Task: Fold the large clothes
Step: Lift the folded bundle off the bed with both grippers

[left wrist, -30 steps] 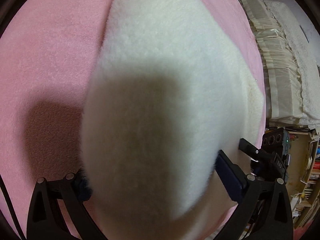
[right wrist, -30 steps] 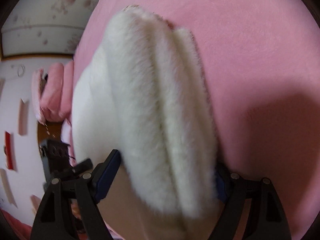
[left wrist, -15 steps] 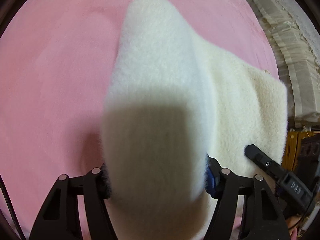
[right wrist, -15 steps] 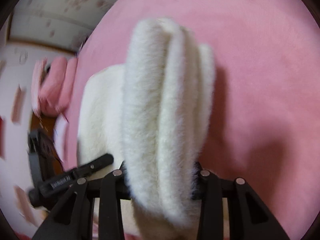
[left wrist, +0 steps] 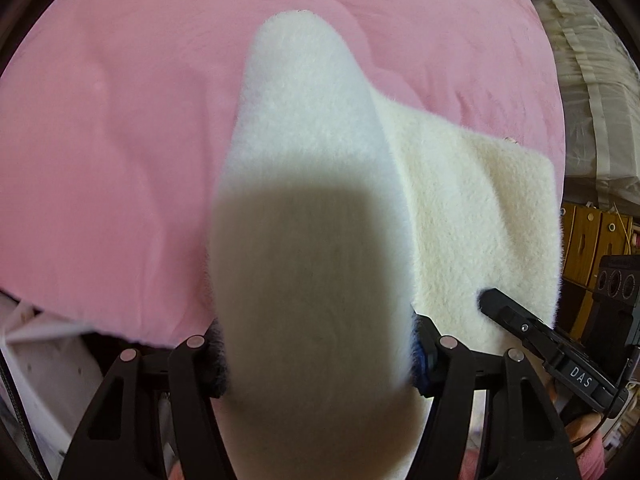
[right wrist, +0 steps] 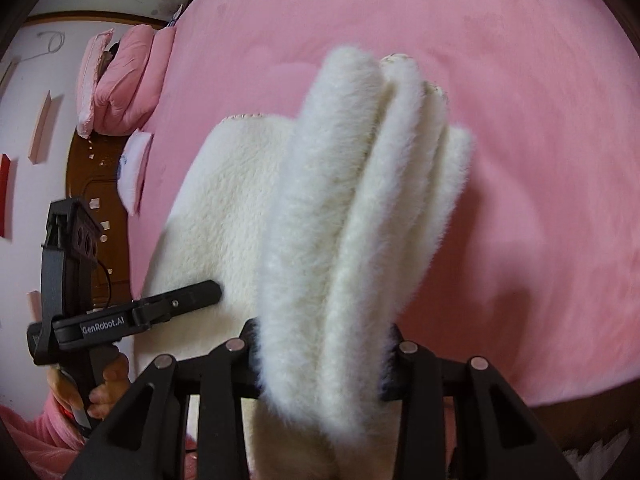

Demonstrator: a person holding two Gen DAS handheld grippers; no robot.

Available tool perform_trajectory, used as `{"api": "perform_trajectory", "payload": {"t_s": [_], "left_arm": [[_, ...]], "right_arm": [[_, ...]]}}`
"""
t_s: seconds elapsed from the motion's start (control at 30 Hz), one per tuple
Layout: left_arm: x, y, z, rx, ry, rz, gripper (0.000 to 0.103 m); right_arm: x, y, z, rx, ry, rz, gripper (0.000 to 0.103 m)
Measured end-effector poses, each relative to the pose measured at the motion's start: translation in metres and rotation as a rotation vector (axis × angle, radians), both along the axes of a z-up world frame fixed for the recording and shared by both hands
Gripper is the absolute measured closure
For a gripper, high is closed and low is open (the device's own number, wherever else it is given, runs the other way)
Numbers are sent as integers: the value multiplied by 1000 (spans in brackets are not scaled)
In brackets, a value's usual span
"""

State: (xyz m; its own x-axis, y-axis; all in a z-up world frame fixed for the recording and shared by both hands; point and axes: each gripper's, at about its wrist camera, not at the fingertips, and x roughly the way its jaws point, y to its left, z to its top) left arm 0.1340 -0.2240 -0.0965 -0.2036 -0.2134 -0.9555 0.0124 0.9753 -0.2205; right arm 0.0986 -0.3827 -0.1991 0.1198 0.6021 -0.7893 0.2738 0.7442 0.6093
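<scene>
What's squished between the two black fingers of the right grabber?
A bunched fold of the fluffy white garment, pinched in the right gripper. The right wrist view shows it.

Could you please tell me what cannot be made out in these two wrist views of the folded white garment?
- Left wrist view: the white fleece garment bulges over the left gripper, hiding its pads.
- Right wrist view: the garment's stacked folds hide the right gripper pads.
- Both views: the garment's near end is cut off by the bottom edge.
- What kind of garment it is cannot be told.
</scene>
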Motion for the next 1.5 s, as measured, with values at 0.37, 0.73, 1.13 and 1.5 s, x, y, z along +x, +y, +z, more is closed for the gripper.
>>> {"api": "perform_trajectory", "payload": {"t_s": [0.37,0.73,1.13,1.5], "left_arm": [[-10,118,72,1,-127,100,39],[33,318,78,-34,-147,65,40],[142,562,119,97,-254,59,40],[266,675,148,102,-490,42,40]], "right_arm": [[14,89,57,29,-138,112,67],[53,250,63,-11,-162,124,67],[155,473,59,81,-226,105,67],[281,589,81,111,-444,108,67]]}}
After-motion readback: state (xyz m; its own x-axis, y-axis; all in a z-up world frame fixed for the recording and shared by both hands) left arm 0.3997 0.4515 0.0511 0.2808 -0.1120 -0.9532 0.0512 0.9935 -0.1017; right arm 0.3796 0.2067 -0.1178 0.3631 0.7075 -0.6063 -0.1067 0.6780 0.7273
